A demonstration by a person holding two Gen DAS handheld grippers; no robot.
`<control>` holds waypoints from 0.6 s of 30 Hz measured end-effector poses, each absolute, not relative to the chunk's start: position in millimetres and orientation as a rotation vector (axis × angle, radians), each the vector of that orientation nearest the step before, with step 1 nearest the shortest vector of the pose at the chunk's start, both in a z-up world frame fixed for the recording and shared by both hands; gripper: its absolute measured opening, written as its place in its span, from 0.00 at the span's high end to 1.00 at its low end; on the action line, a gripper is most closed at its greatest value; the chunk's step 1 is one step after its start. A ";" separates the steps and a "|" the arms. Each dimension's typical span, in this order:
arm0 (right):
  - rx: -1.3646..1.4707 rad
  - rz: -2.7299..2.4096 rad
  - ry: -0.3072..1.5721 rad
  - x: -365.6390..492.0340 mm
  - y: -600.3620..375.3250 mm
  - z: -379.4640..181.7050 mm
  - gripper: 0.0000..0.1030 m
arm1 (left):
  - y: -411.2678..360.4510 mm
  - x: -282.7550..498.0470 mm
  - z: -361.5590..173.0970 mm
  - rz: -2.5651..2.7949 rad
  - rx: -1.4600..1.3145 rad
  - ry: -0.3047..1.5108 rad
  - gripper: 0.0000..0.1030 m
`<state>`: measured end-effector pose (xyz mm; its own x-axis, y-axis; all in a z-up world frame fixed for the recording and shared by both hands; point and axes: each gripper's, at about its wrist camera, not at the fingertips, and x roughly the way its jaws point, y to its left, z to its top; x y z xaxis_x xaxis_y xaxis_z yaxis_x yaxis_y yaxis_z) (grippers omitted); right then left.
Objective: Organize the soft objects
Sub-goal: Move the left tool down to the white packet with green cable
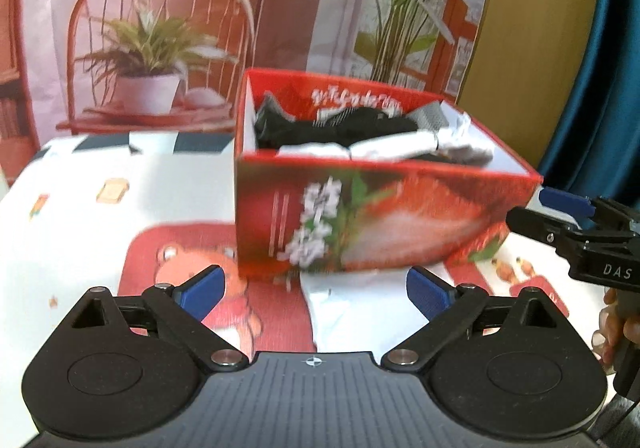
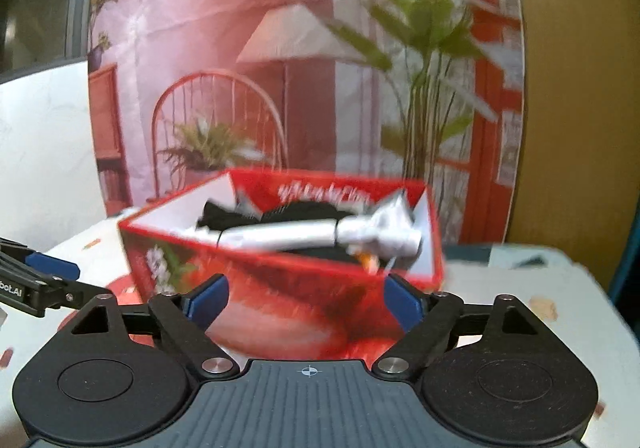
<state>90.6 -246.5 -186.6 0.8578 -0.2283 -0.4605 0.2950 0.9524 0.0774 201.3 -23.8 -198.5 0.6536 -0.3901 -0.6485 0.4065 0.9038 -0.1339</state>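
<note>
My bench wears a white cloth printed with a red bear panel; behind the red box hangs a backdrop picturing a chair and potted plants. The box holds black and white socks; another white sock lies in front of it. My left gripper faces the box, fingers apart, empty. My right gripper sits close to the box, fingers apart, gripping nothing.

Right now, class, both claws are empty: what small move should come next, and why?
Probably lower the left claw onto the white cloth lying on the table before the red box. It is still outside, while other soft items already fill the box.
</note>
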 end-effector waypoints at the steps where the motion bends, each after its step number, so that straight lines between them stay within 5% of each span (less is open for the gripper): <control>1: 0.156 -0.272 0.482 89.6 -244.1 -190.8 0.19 | -23.1 198.7 -203.2 -0.445 0.028 0.736 0.04; 10: 0.171 -0.224 0.693 91.0 -210.7 -245.8 0.01 | -15.1 183.6 -243.1 -0.391 0.018 0.842 0.04; 18: 0.087 -0.213 0.825 106.3 -193.9 -271.4 0.01 | -6.9 182.9 -255.8 -0.348 -0.018 0.873 0.04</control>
<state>106.3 -193.9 -271.4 0.6588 -0.1540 -0.7364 0.2215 0.9751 -0.0058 182.9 -6.9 -255.8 0.5898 -0.3059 -0.7474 0.2914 0.9437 -0.1564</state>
